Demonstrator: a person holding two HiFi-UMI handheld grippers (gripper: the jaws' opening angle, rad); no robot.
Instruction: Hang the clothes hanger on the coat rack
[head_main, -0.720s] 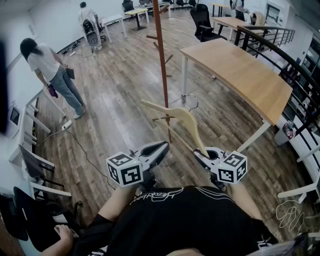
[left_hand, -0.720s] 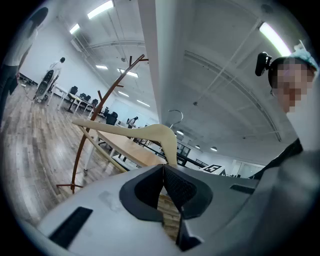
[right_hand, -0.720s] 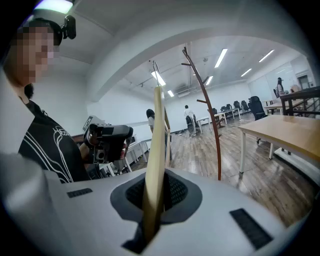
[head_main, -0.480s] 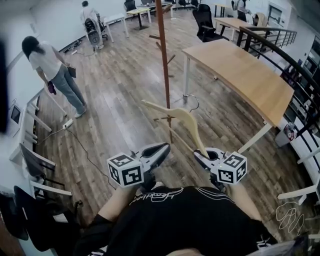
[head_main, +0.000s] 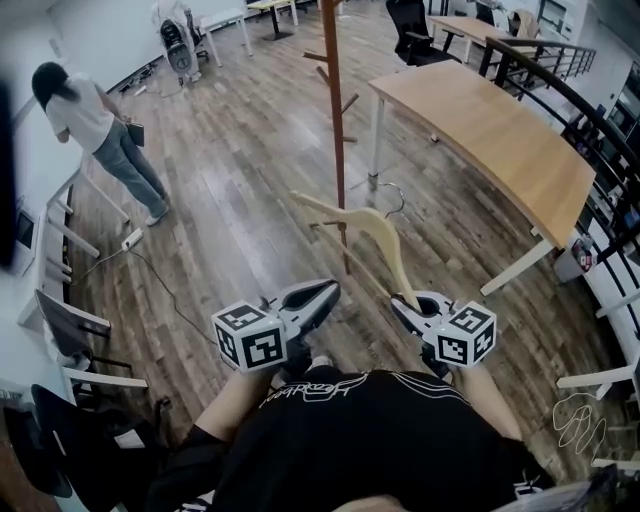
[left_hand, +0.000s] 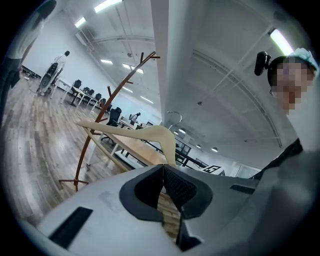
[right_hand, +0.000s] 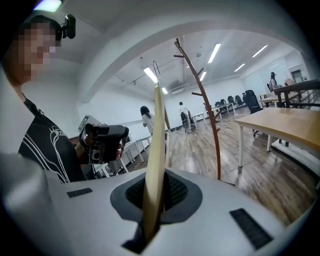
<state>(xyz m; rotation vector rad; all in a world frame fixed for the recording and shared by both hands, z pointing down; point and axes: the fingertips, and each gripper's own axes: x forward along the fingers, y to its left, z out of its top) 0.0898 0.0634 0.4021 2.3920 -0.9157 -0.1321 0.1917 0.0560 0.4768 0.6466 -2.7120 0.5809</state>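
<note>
A pale wooden clothes hanger (head_main: 372, 232) with a metal hook (head_main: 393, 198) is held up in front of me by one arm's end. My right gripper (head_main: 407, 303) is shut on that end, and the wood stands between its pads (right_hand: 153, 192) in the right gripper view. The brown coat rack (head_main: 336, 110) stands on the floor just beyond the hanger; its pole and pegs also show as coat rack (right_hand: 209, 112) and coat rack (left_hand: 97, 131). My left gripper (head_main: 322, 293) is beside the hanger, shut and holding nothing, as the left gripper (left_hand: 163, 172) view shows.
A long wooden table (head_main: 505, 135) stands right of the rack, with a black railing (head_main: 590, 110) behind it. A person (head_main: 95, 125) stands at the far left. A cable (head_main: 165, 290) runs over the plank floor, and white furniture (head_main: 65, 325) lines the left edge.
The head view has shifted slightly toward the coat rack. Both grippers hold their pose, the right still clamped on the hanger. The person at the left has stepped a little.
</note>
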